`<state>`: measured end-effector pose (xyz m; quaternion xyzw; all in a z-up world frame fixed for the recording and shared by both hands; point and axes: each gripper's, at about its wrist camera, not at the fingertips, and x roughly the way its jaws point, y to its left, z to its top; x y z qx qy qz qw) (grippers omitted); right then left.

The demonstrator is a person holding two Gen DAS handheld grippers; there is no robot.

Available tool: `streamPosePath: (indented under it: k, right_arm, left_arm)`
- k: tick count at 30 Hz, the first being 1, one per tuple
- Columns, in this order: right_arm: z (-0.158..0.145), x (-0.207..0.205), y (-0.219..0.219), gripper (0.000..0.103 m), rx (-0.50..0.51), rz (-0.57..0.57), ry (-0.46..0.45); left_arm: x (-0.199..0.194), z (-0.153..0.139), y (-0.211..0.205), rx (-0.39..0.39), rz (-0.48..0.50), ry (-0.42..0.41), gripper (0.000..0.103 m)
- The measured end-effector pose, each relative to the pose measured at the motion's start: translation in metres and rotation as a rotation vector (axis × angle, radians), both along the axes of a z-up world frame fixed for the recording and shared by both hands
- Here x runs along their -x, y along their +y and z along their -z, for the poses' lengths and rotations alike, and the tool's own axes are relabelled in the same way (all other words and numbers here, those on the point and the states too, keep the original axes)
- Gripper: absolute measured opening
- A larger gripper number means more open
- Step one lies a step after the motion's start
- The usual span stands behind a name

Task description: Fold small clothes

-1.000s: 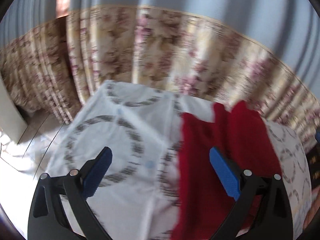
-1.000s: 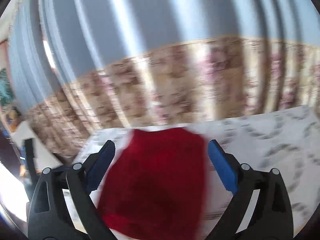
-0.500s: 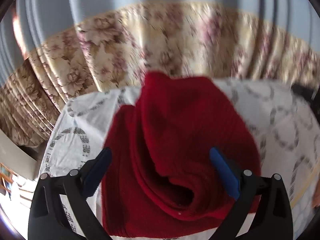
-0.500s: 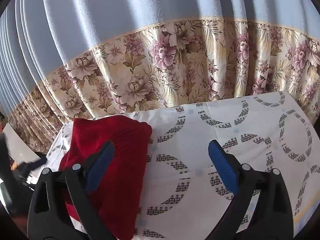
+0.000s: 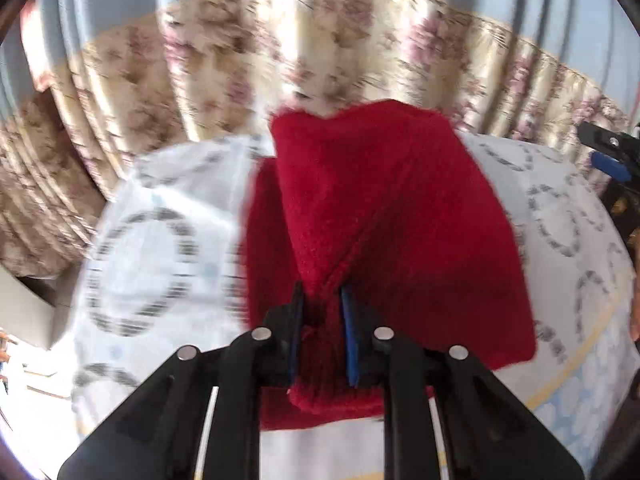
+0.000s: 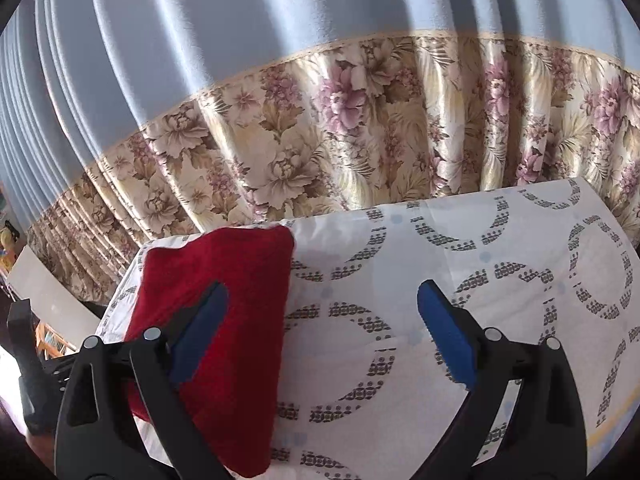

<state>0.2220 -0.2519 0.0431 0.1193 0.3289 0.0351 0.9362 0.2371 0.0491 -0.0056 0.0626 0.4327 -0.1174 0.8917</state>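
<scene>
A red knitted garment lies folded on the table's white cloth with grey ring prints. My left gripper is shut on a bunched near edge of the garment, its blue pads pinching the fabric. In the right wrist view the red garment sits at the left of the cloth. My right gripper is open and empty above the cloth, to the right of the garment. The right gripper also shows at the far right of the left wrist view.
A floral curtain with a grey-blue upper part hangs just behind the table's far edge. A pale box or board stands off the table's left side. The table's near right edge has a yellow-lined border.
My left gripper has closed on the near edge of the red garment. My right gripper stayed open and shifted a little; the garment now lies more squarely folded.
</scene>
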Motion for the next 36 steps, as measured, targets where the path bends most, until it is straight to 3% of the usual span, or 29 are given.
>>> streamPosePath:
  k: [3, 8, 10, 11, 14, 15, 17, 20, 24, 27, 30, 36]
  right_arm:
    - [0.001, -0.001, 0.012, 0.096, 0.016, -0.031, 0.006]
    - [0.010, -0.006, 0.024, 0.096, 0.043, -0.055, 0.033]
    - [0.014, -0.008, 0.027, 0.096, 0.048, -0.063, 0.042]
    - [0.017, -0.008, 0.029, 0.096, 0.056, -0.068, 0.049]
    - [0.023, -0.010, 0.034, 0.096, 0.049, -0.081, 0.055]
    - [0.025, -0.011, 0.036, 0.096, 0.047, -0.083, 0.055]
    - [0.029, -0.013, 0.041, 0.096, 0.046, -0.090, 0.053]
    - [0.032, -0.014, 0.045, 0.096, 0.050, -0.084, 0.043]
    - [0.037, -0.019, 0.046, 0.096, 0.043, -0.081, 0.045]
    - [0.045, -0.025, 0.048, 0.096, 0.043, -0.084, 0.065]
    - [0.050, -0.033, 0.046, 0.096, 0.042, -0.055, 0.067]
    - [0.062, -0.073, 0.044, 0.096, 0.011, -0.046, 0.096]
  left_arm:
    - [-0.002, -0.005, 0.022, -0.043, -0.077, -0.014, 0.017]
    - [-0.009, 0.033, 0.018, -0.170, -0.036, 0.096, 0.020]
    - [-0.008, 0.040, 0.014, -0.209, -0.025, 0.097, 0.020]
    - [-0.007, 0.038, 0.014, -0.214, -0.028, 0.091, 0.027]
    - [-0.007, 0.034, 0.024, -0.251, -0.085, 0.060, 0.084]
    - [-0.007, 0.031, 0.029, -0.245, -0.098, 0.062, 0.089]
    - [-0.007, 0.022, 0.037, -0.224, -0.122, 0.050, 0.090]
    - [0.001, -0.013, 0.044, -0.201, -0.192, -0.046, 0.091]
    - [0.005, -0.054, 0.043, -0.163, -0.194, -0.130, 0.091]
    - [-0.002, -0.077, 0.035, -0.071, -0.198, -0.188, 0.093]
    - [-0.029, -0.072, 0.012, -0.024, -0.159, -0.150, 0.093]
    - [-0.082, -0.013, -0.022, -0.110, -0.149, -0.034, 0.093]
